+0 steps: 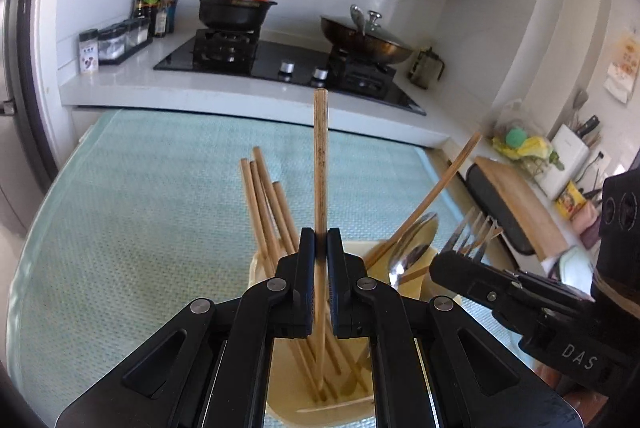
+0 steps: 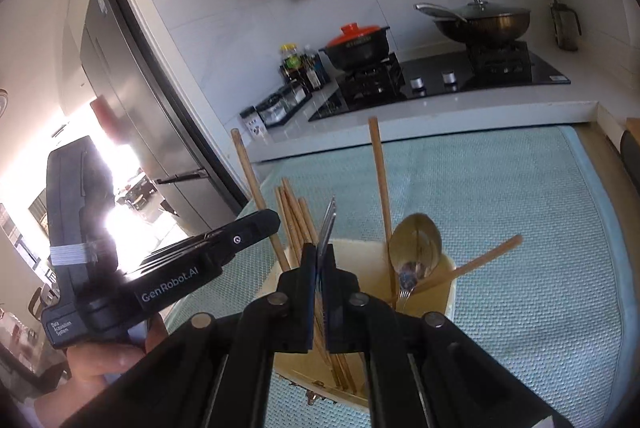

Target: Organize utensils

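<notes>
My left gripper [image 1: 320, 234] is shut on a wooden chopstick [image 1: 320, 155] that stands upright, its lower end down inside the cream utensil holder [image 1: 280, 388]. Several chopsticks [image 1: 264, 203] lean in the same left compartment. The right compartment holds a metal spoon [image 1: 416, 248] and two leaning chopsticks [image 1: 440, 183]. My right gripper [image 2: 320, 248] is shut on a metal fork [image 2: 327, 224], seen edge-on with its tines up, above the holder [image 2: 450, 292]. From the left wrist the right gripper [image 1: 440, 260] and the fork's tines [image 1: 474, 232] show just right of the spoon. The left gripper [image 2: 276, 218] shows beside the right one.
The holder stands on a pale green mat [image 1: 140, 207]. Behind it is a raised counter with a gas hob [image 1: 280, 63], a black pot with a red lid [image 1: 236, 7], a lidded wok [image 1: 368, 35] and condiment bottles [image 1: 156, 7]. A cutting board [image 1: 520, 203] lies right; a fridge [image 2: 132, 107] stands left.
</notes>
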Tool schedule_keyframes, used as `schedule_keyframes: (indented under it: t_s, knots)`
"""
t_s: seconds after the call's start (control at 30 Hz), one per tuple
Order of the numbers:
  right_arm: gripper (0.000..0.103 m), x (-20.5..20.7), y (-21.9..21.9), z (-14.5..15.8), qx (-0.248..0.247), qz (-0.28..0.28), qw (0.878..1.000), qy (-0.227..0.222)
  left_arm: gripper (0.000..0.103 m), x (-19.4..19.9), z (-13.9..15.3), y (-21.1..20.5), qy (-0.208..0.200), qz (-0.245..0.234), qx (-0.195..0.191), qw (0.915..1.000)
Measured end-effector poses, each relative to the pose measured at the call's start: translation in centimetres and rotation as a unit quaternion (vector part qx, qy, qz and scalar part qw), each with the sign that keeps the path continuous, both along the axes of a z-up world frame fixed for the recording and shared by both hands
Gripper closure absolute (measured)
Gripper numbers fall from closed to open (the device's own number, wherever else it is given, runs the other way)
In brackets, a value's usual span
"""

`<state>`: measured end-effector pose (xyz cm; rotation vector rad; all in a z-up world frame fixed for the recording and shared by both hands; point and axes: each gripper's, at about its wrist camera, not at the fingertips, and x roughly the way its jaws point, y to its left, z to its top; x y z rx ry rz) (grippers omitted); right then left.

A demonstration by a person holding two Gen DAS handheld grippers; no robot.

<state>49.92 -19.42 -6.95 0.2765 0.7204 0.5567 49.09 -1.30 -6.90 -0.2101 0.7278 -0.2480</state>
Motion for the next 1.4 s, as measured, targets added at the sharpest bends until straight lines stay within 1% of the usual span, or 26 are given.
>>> schedule_keyframes:
  t_s: [0.03, 0.1, 0.13, 0.17, 0.23, 0.3, 0.33, 0.37, 0.4, 0.43, 0.47, 0.5, 0.53, 0.6, 0.63, 0.67, 0.73, 0.77, 0.83, 0.93, 1.0, 1.13, 1.27, 1.4]
  knots:
    - [0.1, 0.6, 0.2, -0.4, -0.002, -0.001, 1.0, 0.005, 0.098, 0.2, -0.2, 0.0, 0.004, 0.002, 0.003, 1.0]
    - [0.097, 1.3, 0.5, -0.8, -0.004, -0.004, 1.0, 0.014, 0.086, -0.1, -0.2, 0.3, 0.006, 0.004, 0.006, 1.0]
    - [0.097, 1.6, 0.6, -0.8, -0.007, -0.006, 1.0, 0.02, 0.064, -0.4, 0.2, 0.5, 0.004, 0.007, 0.009, 0.9999]
    - [0.097, 1.8, 0.7, -0.6, -0.009, -0.006, 1.0, 0.025, 0.039, -1.0, 0.6, 0.7, -0.004, 0.013, 0.014, 0.9998]
    - [0.097, 1.7, 0.8, 0.5, -0.01, -0.005, 1.0, 0.021, 0.019, -2.9, 2.3, 1.5, -0.038, 0.029, 0.025, 0.9986]
    - [0.097, 0.5, 0.6, 2.3, -0.016, -0.007, 1.0, 0.0, 0.013, -5.5, 4.3, 2.1, -0.074, 0.034, 0.038, 0.9959]
    - [0.096, -0.4, 0.4, 3.3, -0.019, -0.009, 1.0, -0.014, 0.008, -6.6, 5.3, 2.3, -0.089, 0.037, 0.049, 0.9941]
    - [0.092, -1.4, 0.1, 4.4, -0.025, -0.011, 0.999, -0.03, 0.002, -8.1, 6.3, 2.4, -0.107, 0.043, 0.062, 0.9914]
    - [0.071, -2.6, -0.2, 5.6, -0.032, -0.015, 0.998, -0.047, 0.001, -9.6, 7.3, 2.5, -0.124, 0.051, 0.075, 0.9881]
    - [0.036, -3.9, -0.5, 6.7, -0.038, -0.022, 0.997, -0.067, 0.001, -11.1, 8.2, 2.5, -0.141, 0.056, 0.087, 0.9846]
    - [0.024, -5.4, -0.8, 7.8, -0.039, -0.03, 0.995, -0.09, 0.001, -12.6, 8.9, 2.5, -0.155, 0.061, 0.099, 0.9811]
    - [0.019, -6.9, -1.2, 8.8, -0.039, -0.037, 0.992, -0.113, 0.001, -14.0, 9.5, 2.5, -0.165, 0.069, 0.112, 0.9774]
    - [0.019, -8.2, -1.4, 9.7, -0.044, -0.039, 0.99, -0.128, 0.0, -15.4, 10.0, 2.3, -0.172, 0.077, 0.125, 0.9741]
    - [0.019, -10.6, -1.6, 11.1, -0.065, -0.048, 0.987, -0.142, 0.0, -18.0, 10.5, 2.2, -0.184, 0.089, 0.139, 0.969]
    - [0.019, -11.9, -1.6, 11.6, -0.075, -0.053, 0.984, -0.151, 0.0, -19.0, 10.5, 2.1, -0.179, 0.092, 0.143, 0.9691]
    - [0.018, -13.4, -1.7, 12.0, -0.085, -0.057, 0.982, -0.16, 0.0, -19.9, 10.3, 2.0, -0.165, 0.093, 0.144, 0.9713]
    - [0.012, -16.1, -1.7, 12.6, -0.101, -0.068, 0.977, -0.177, 0.0, -21.3, 9.5, 1.9, -0.13, 0.09, 0.135, 0.9782]
    - [0.011, -17.5, -1.8, 12.6, -0.106, -0.071, 0.975, -0.183, 0.0, -22.1, 9.0, 1.8, -0.112, 0.096, 0.135, 0.9798]
    - [0.001, -20.0, -1.9, 12.5, -0.111, -0.074, 0.973, -0.19, 0.0, -23.8, 8.1, 1.6, -0.101, 0.112, 0.132, 0.9797]
    - [0.0, -23.6, -1.8, 11.8, -0.119, -0.079, 0.969, -0.201, 0.0, -25.8, 7.1, 1.2, -0.089, 0.108, 0.127, 0.982]
    - [0.0, -25.4, -1.8, 11.1, -0.126, -0.086, 0.968, -0.201, 0.0, -26.9, 6.6, 1.1, -0.076, 0.107, 0.126, 0.9833]
    - [0.0, -28.2, -1.9, 9.7, -0.144, -0.1, 0.965, -0.194, 0.0, -29.3, 6.2, 0.9, -0.076, 0.109, 0.133, 0.9822]
    - [0.0, -29.6, -2.1, 8.4, -0.138, -0.11, 0.969, -0.173, 0.0, -30.2, 6.2, 1.1, -0.07, 0.115, 0.133, 0.9819]
    - [0.0, -30.7, -2.2, 7.7, -0.142, -0.122, 0.97, -0.158, 0.0, -31.2, 6.4, 1.0, -0.072, 0.122, 0.137, 0.9805]
